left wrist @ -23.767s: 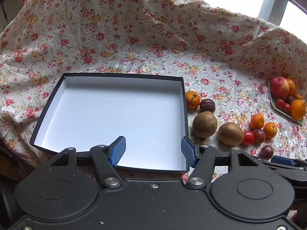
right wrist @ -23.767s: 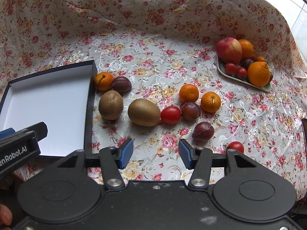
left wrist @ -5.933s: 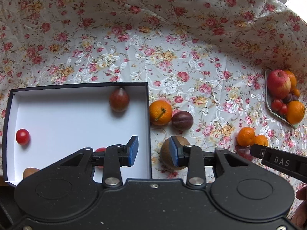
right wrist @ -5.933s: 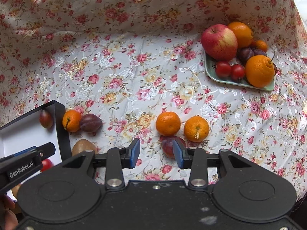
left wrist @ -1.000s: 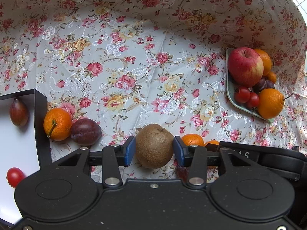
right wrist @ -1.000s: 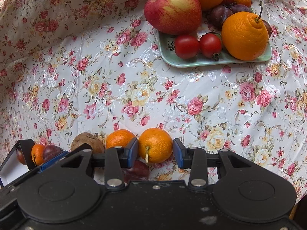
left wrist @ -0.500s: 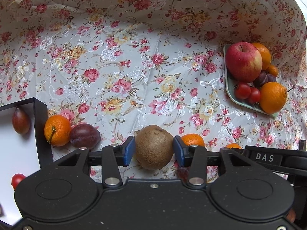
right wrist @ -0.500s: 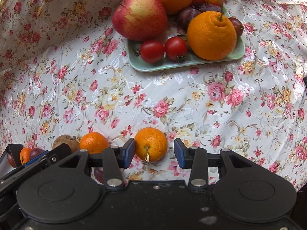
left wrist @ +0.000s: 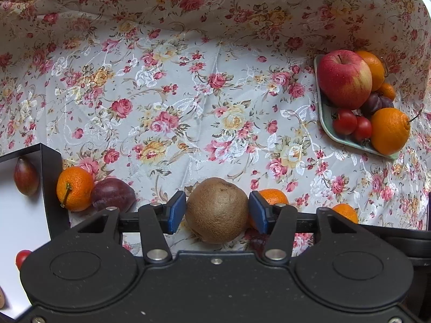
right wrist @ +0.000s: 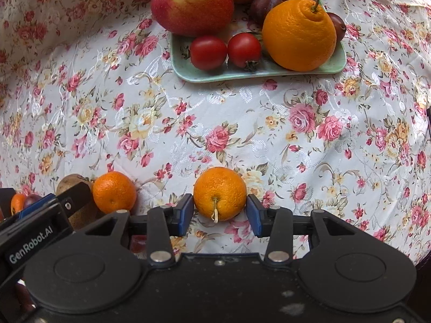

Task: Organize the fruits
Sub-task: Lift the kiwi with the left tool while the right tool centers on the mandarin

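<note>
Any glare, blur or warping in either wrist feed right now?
Left wrist view: blown-out white at the top right corner, fisheye curves the tablecloth, kiwi sharp. Right wrist view: even daylight, tangerine crisp, apple cropped at the top.

Floral tablecloth (left wrist: 188, 94) with pink roses, creased and rising behind

A white cloth (right wrist: 242, 123) printed with pink and red roses is seen beyond the jaws. Between blue pads (left wrist: 176, 212) a brown fuzzy kiwi (left wrist: 216, 210) is framed; an orange mandarin (right wrist: 219, 192) is flanked by blue pads (right wrist: 186, 214).
</note>
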Motion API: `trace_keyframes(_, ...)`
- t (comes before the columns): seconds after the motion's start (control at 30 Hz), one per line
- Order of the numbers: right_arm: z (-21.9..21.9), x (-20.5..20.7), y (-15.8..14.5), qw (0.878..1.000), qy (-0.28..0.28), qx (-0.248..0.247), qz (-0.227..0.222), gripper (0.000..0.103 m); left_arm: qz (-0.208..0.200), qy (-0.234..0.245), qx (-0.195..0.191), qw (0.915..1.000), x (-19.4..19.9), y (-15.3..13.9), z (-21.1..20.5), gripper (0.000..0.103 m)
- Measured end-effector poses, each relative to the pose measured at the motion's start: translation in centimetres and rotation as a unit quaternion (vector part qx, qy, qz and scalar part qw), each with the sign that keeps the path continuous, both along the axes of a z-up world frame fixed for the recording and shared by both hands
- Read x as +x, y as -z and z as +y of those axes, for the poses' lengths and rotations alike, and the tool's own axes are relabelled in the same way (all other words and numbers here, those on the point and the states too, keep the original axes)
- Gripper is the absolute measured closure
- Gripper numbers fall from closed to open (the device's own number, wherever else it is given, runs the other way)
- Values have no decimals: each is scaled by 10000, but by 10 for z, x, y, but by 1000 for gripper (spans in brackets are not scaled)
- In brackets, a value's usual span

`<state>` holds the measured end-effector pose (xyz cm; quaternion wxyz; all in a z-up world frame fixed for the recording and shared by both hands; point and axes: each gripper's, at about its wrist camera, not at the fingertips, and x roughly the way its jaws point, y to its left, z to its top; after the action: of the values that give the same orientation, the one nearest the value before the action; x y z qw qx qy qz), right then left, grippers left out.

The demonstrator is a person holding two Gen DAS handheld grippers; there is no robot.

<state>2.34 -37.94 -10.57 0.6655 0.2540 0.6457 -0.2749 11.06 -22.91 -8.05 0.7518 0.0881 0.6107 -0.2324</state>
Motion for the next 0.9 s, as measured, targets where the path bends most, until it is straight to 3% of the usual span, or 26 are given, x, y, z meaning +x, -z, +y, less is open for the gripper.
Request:
trace_keyframes(0.67, -1, -4, -26, 9995, 34, -143, -272, 60, -92, -14, -173, 9998, -4, -8, 3, 47)
trace_keyframes(0.9, 3, -11, -38, 9992, 48, -158, -371, 70, -154, -118, -247, 9995, -7, -19, 14, 47)
